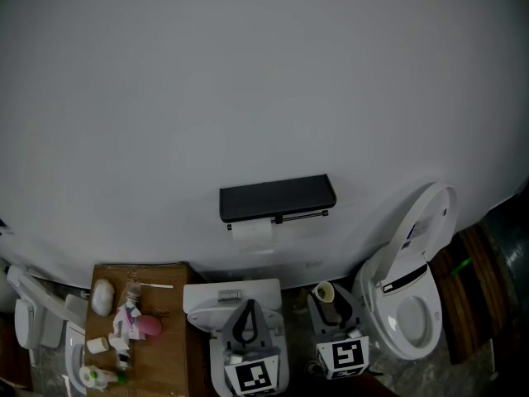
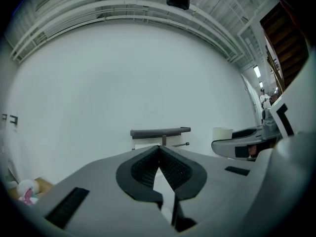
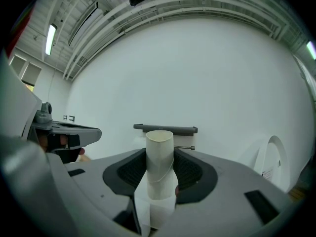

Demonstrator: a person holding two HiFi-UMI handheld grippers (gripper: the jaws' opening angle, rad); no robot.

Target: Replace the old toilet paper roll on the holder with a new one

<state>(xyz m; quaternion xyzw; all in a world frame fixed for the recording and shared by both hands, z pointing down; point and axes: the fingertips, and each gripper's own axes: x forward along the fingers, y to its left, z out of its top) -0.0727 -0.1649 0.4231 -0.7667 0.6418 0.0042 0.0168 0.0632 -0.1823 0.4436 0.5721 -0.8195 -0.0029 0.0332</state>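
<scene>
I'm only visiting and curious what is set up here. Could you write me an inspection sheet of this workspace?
Surface: brown stand at lower left, carrying small things.
Job's things: black wall holder with white paper under it; bare cardboard tube in the right gripper.
Clutter: pink item, white rounded item and small bottles on the stand.
Grippers: left gripper shut, empty; right gripper shut on the cardboard tube.
Cables: nothing seen.
Surroundings: white wall; toilet at right, lid up.
</scene>
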